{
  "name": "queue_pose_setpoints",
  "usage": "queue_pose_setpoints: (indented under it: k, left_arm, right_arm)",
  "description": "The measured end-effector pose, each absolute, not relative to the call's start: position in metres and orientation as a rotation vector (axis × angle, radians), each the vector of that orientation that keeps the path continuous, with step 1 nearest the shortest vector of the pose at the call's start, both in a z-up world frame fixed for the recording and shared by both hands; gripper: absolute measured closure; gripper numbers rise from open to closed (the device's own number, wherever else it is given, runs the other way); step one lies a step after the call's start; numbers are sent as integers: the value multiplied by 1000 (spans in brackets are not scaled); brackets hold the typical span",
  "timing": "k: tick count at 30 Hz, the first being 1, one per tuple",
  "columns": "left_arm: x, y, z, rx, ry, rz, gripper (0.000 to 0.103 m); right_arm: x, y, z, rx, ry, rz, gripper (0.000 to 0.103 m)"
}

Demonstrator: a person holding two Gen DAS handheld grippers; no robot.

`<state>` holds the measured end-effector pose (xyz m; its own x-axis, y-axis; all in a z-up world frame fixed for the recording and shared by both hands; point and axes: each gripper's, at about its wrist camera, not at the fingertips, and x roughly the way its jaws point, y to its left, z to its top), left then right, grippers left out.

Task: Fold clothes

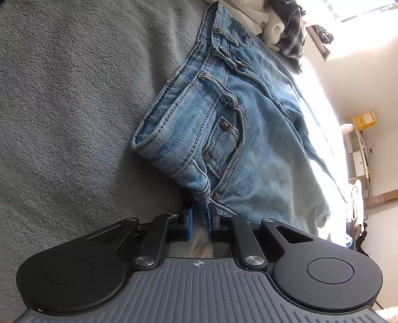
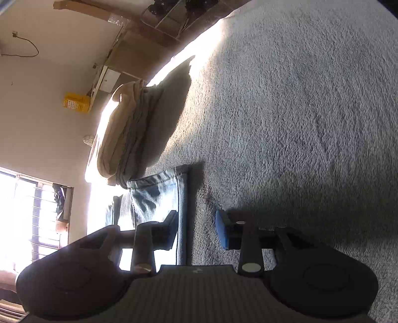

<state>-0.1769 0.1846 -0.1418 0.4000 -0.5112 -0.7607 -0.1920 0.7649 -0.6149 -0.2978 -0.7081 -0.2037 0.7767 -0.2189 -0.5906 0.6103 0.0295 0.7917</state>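
Observation:
Light-blue jeans [image 1: 248, 149] lie flat on a grey fleece blanket [image 1: 74, 99], waistband and front pocket toward the left wrist camera. My left gripper [image 1: 200, 218] sits at the waistband's near corner. Its blue pads are nearly together, with the denim's side edge pinched between their tips. In the right wrist view the jeans' leg hem [image 2: 182, 198] lies on the blanket [image 2: 298, 124]. My right gripper [image 2: 196, 226] is open just above it. The hem strip runs beside the left finger [image 2: 171, 223], and the blue-padded right finger [image 2: 221, 228] stands clear over bare blanket.
A stack of folded beige and grey clothes [image 2: 124, 134] rests beyond the hem. White cloth [image 1: 261, 22] and a plaid garment [image 1: 293, 32] are heaped past the waistband. The bed's far edge is in bright sunlight, with a yellow box [image 2: 75, 103] and a barred window [image 2: 24, 211] behind.

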Motion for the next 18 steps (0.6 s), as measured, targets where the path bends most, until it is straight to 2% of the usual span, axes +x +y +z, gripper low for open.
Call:
queue_pose_setpoints:
  k: [3, 7, 11, 14, 18]
  left_arm:
    - [-188, 192, -126, -626, 1198, -278, 80]
    - [-196, 202, -103, -598, 1173, -336, 80]
    - [-179, 190, -79, -587, 1059, -430, 79]
    - [-146, 158, -75, -528, 1025, -504, 79]
    - [-104, 95, -77, -408, 991, -627, 79]
  right_arm:
    - [-286, -693, -203, 1439, 399, -574, 56]
    - [-271, -668, -194, 1374, 480, -555, 56]
    - [-250, -641, -168, 1243, 526, -500, 56]
    - [-212, -610, -134, 1059, 594, -369, 56]
    - [-146, -538, -82, 655, 696, -108, 56]
